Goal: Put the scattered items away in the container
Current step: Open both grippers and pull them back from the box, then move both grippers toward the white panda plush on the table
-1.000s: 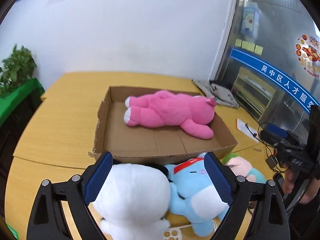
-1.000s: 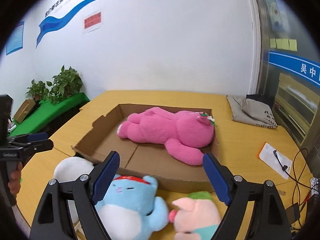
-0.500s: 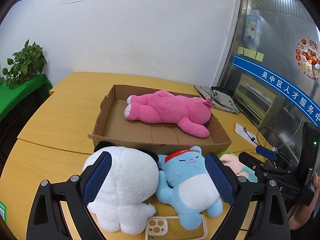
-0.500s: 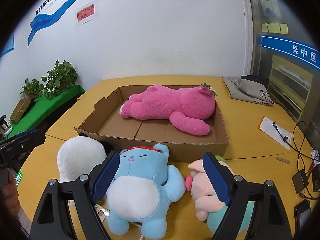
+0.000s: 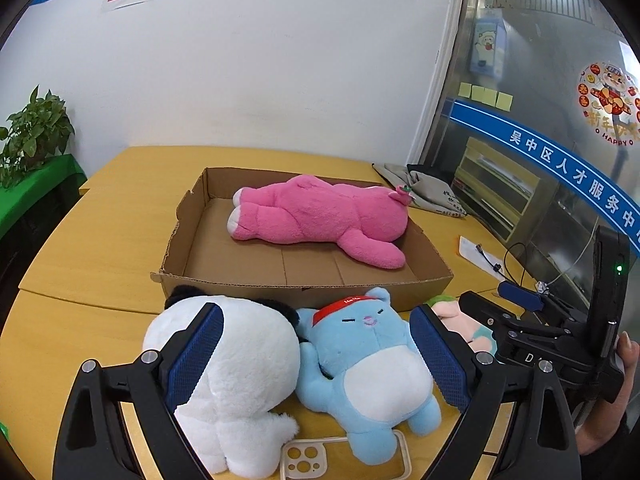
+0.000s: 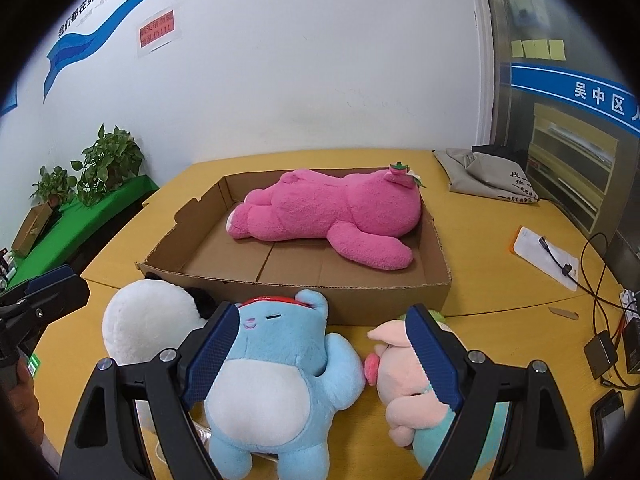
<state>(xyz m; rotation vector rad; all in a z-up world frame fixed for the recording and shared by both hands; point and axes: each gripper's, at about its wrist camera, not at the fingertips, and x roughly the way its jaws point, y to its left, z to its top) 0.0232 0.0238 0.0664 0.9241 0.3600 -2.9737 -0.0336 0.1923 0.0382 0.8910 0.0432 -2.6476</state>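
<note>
Half the pink pig plush (image 6: 404,376) (behind right gripper (image 6: 320,354)) is hidden.

Black left gripper (image 5: 316,354), blue textured pads (image 5: 196,354), silver screws; right gripper (image 6: 322,354) seemingly identical.

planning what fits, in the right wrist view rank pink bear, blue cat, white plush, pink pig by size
1. pink bear, largest though farthest
2. blue cat
3. white plush and pink pig: both partly hidden, unsure
</note>
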